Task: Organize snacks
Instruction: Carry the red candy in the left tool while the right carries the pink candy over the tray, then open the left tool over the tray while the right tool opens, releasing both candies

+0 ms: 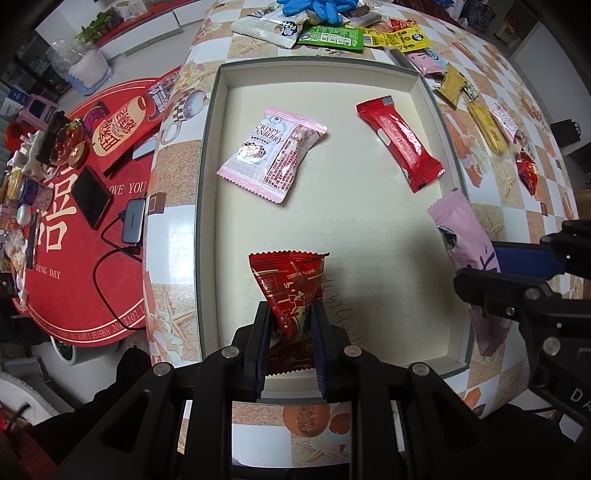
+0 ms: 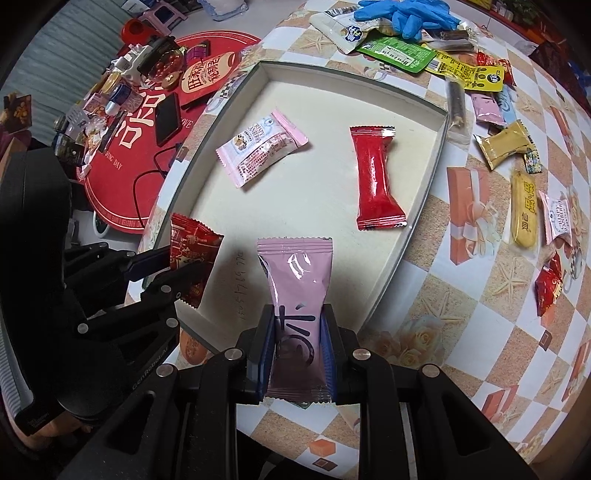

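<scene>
Placing step; left tongs point(image 1: 288, 332) clamp red packet point(image 1: 291, 288), right tongs point(image 2: 298, 350) clamp pink packet point(image 2: 295, 291), both above tray point(image 1: 424, 86); next, lower and release inside.

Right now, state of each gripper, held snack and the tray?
left gripper: shut on red patterned packet, held over the tray's near end.
right gripper: shut on pink packet, over the tray's near edge.
tray: open, no lid.
cranberry packet: sealed, lying flat in tray.
red bar packet: sealed, lying flat in tray.
blue glove: crumpled on the table beyond the tray.
</scene>
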Motion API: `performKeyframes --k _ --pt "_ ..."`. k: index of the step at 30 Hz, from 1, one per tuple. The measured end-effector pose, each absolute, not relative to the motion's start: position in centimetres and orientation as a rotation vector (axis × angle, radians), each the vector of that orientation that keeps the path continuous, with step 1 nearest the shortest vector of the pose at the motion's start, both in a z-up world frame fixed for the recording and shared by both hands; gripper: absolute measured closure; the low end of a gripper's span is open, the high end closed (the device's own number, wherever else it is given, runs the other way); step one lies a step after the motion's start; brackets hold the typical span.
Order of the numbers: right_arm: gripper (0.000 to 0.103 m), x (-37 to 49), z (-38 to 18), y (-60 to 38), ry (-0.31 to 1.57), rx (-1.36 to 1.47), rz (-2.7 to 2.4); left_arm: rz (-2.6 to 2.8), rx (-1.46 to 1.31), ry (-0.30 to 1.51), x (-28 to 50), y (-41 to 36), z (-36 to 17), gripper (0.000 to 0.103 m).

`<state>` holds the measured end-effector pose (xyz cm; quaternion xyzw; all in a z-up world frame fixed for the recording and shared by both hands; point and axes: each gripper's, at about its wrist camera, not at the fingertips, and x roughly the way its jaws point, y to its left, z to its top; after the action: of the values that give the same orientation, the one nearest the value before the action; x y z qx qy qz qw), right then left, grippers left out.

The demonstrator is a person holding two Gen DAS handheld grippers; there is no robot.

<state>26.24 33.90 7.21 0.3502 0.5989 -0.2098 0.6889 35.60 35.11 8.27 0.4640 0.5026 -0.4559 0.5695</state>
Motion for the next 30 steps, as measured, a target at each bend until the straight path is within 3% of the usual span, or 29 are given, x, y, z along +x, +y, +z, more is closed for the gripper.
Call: performKeyframes --k 30 --pt "0.078 29.5 5.4 33.0 1.409 0.778 -0.479 -1.052 1.05 1.277 38.6 33.9 6.3 0.08"
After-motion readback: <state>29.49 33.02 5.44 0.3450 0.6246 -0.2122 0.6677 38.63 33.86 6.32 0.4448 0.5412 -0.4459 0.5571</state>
